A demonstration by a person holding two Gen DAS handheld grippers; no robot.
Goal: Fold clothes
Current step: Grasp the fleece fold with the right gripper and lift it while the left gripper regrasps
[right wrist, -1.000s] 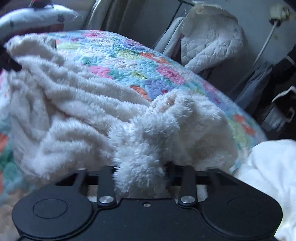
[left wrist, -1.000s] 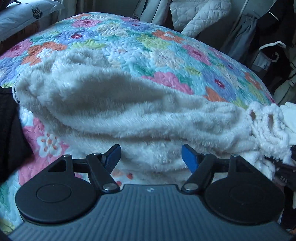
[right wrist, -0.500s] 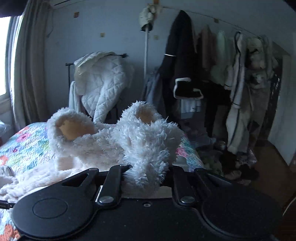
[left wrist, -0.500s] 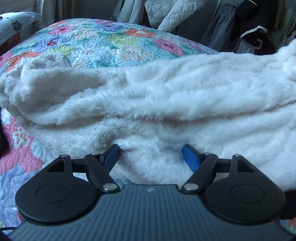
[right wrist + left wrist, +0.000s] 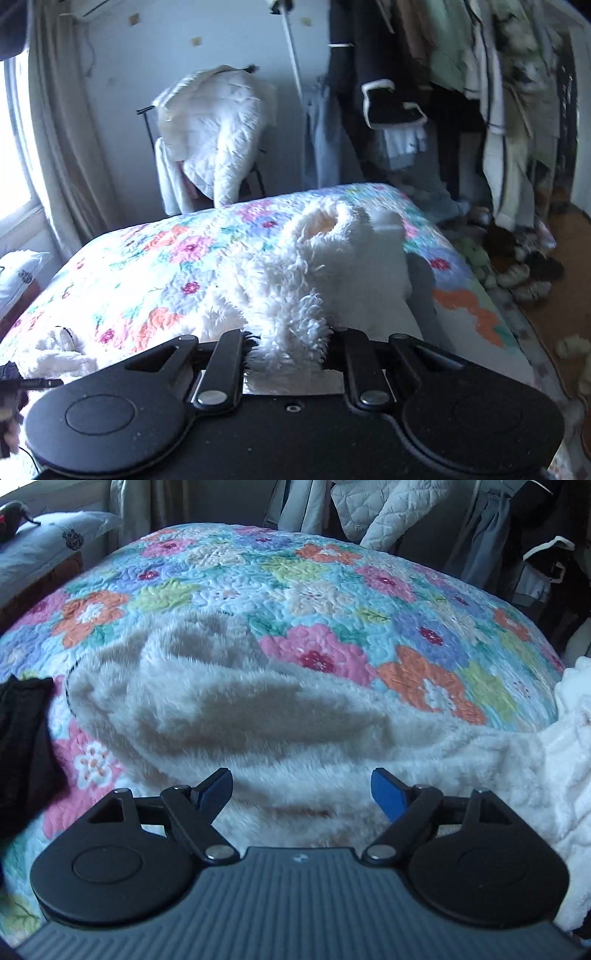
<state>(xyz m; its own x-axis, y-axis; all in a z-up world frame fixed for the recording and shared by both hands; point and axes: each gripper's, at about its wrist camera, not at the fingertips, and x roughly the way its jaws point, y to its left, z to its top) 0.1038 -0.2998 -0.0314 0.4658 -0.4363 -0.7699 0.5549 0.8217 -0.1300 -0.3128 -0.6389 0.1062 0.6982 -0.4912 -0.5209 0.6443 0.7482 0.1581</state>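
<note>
Ideally, the right claw [image 5: 288, 338] keeps its pinch on the fleece robe [image 5: 317, 273] while the left claw [image 5: 302, 788], empty and opening wide, takes the hem on the bed [image 5: 332, 590].

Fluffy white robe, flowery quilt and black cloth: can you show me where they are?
fluffy white robe [image 5: 258, 716], left wrist view, on its rumpled middle.
flowery quilt [image 5: 332, 590], left wrist view, on a bare patch.
black cloth [image 5: 22, 746], left wrist view, on its middle.
</note>
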